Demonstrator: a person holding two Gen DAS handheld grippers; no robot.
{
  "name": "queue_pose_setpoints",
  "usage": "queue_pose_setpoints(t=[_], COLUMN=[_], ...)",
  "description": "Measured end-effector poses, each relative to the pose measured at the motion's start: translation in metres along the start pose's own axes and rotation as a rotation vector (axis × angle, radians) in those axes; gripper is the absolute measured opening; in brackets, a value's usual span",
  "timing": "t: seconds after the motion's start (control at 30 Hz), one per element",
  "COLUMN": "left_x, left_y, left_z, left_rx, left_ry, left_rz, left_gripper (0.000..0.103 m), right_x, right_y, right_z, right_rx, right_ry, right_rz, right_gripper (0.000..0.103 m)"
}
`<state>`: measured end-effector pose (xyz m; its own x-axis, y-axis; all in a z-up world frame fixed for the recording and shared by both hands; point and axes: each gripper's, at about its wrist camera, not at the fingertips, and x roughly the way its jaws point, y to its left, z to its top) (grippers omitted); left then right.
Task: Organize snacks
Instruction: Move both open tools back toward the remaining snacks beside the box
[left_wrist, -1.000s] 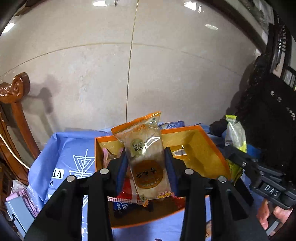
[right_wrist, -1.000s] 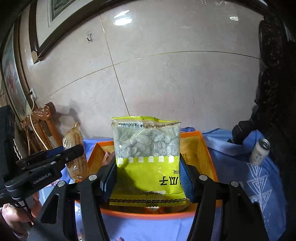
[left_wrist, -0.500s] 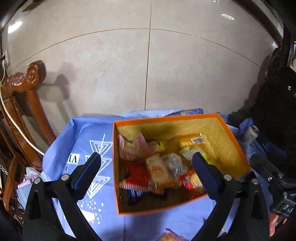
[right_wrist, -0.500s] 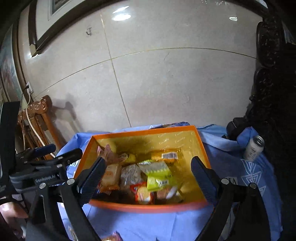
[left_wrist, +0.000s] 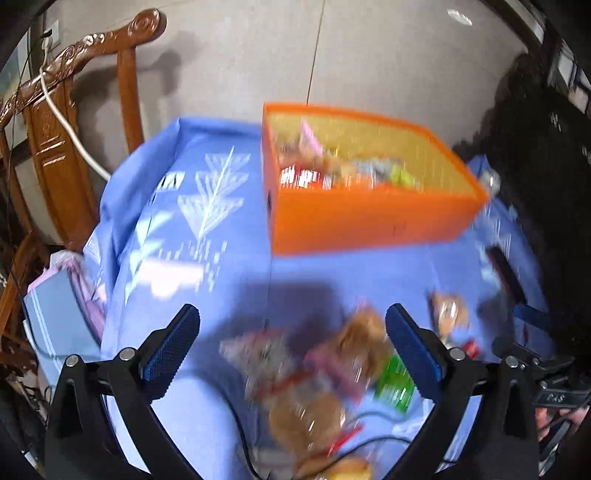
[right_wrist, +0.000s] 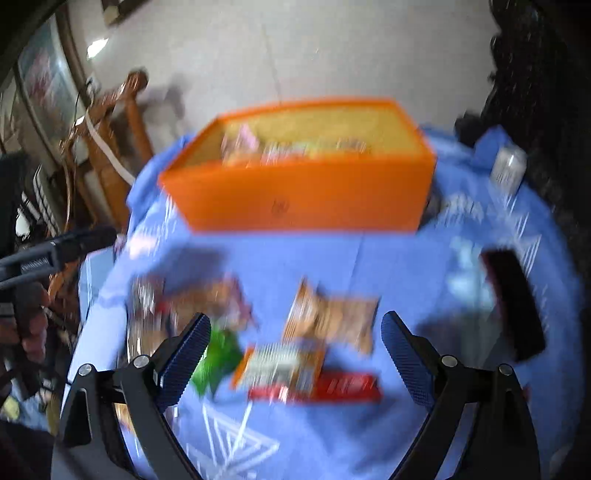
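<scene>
An orange box (left_wrist: 369, 218) with several snack packets inside stands at the back of the blue cloth (left_wrist: 184, 258). In the right wrist view the orange box (right_wrist: 303, 199) fills the upper middle. My left gripper (left_wrist: 291, 310) is open and empty, above a blurred heap of loose packets: a brown one (left_wrist: 364, 339) and a green one (left_wrist: 393, 384). My right gripper (right_wrist: 295, 317) is also open and empty, over a brown packet (right_wrist: 332, 314), an orange-white packet (right_wrist: 284, 365) and a red packet (right_wrist: 343, 386). Both views are motion-blurred.
A carved wooden chair (left_wrist: 55, 122) with a white cable stands left of the table. A drinks can (right_wrist: 508, 168) sits at the back right, and a flat dark object (right_wrist: 513, 299) lies on the right. A thin cable (left_wrist: 369, 439) crosses the front of the cloth.
Both grippers let go of their packets over the orange box and opened wide. Both then drew back and down to the loose snacks in front of the box.
</scene>
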<state>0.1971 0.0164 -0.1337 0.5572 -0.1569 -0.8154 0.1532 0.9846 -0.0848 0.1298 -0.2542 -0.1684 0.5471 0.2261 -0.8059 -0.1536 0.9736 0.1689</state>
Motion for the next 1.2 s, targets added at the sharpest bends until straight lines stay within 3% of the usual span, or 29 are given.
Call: queue_pose_setpoints(t=[0.27,0.53,0.73,0.77,0.87,0.93,1.2], left_x=[-0.012,-0.014,-0.016,-0.015,-0.013,-0.007,0.056], left_y=[0.017,0.040,0.045,0.045,0.047,0.047,0.039], left_z=[-0.052,-0.051,-0.050,-0.051,-0.052,-0.051,-0.035], left_rx=[0.054,-0.059,-0.073,-0.072,-0.073,-0.076,-0.146], left_ry=[0.066,0.070,0.073,0.073,0.077,0.084,0.185], left_rz=[0.062,0.061,0.065,0.066,0.064,0.051,-0.011], left_gripper=[0.099,0.099,0.099,0.099,0.099,0.099,0.099], right_x=[0.020,0.039,0.087,0.092,0.097,0.094,0.061], right_y=[0.000,-0.019,-0.028,-0.031,-0.030,-0.029,-0.031], right_z=[-0.033,0.005,0.020,0.018,0.015,0.013,0.006], right_rx=[0.046,0.169,0.177,0.182,0.156,0.135,0.223], right_ry=[0.079,0.009,0.105,0.116,0.117,0.116,0.066], right_rz=[0.017,-0.075,-0.174,-0.180,-0.218,-0.223,-0.153], right_gripper=[0.094,0.094,0.094,0.092,0.069,0.062,0.061])
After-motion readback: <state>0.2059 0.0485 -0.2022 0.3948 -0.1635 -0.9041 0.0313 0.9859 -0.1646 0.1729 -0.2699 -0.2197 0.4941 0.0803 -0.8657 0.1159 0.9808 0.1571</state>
